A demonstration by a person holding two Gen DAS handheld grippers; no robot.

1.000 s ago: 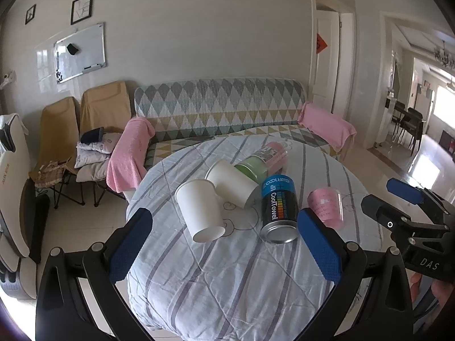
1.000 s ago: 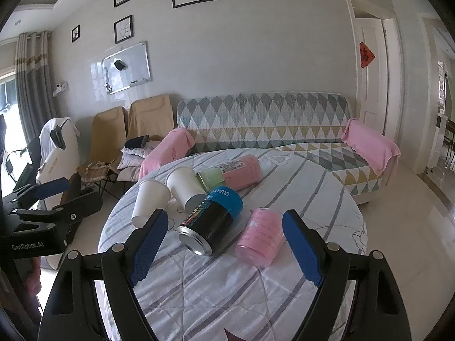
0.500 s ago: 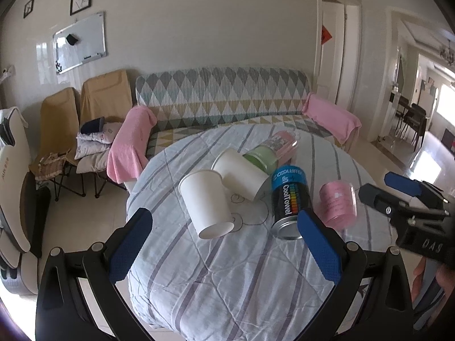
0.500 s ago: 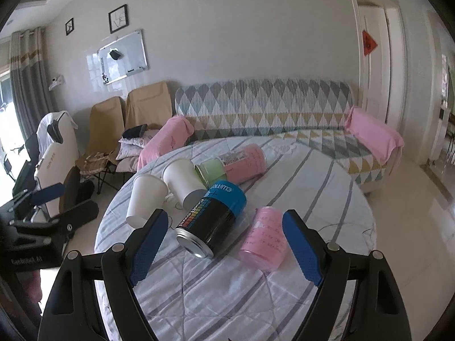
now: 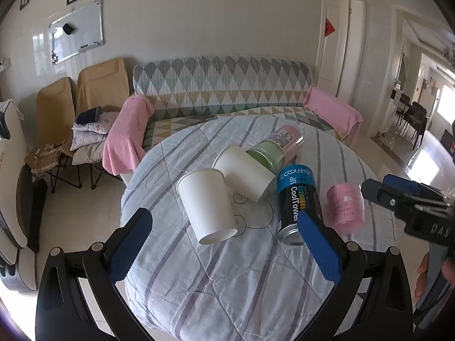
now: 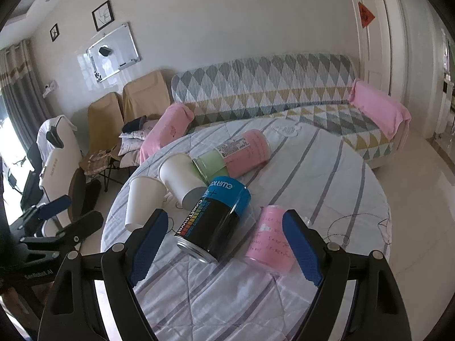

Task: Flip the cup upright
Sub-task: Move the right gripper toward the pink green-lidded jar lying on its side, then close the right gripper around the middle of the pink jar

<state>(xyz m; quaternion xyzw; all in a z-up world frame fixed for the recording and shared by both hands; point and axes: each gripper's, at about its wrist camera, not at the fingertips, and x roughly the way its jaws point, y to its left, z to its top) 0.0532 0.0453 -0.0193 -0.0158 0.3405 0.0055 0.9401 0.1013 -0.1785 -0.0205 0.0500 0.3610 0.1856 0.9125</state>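
Pink cup partly behind right tool

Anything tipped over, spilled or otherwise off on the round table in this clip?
Yes: every container lies on its side, none upright. Two white paper cups, the green-and-pink bottle, the blue-topped can and the pink cup are huddled together on the striped tablecloth. No spill is visible. Both grippers are open, holding nothing.
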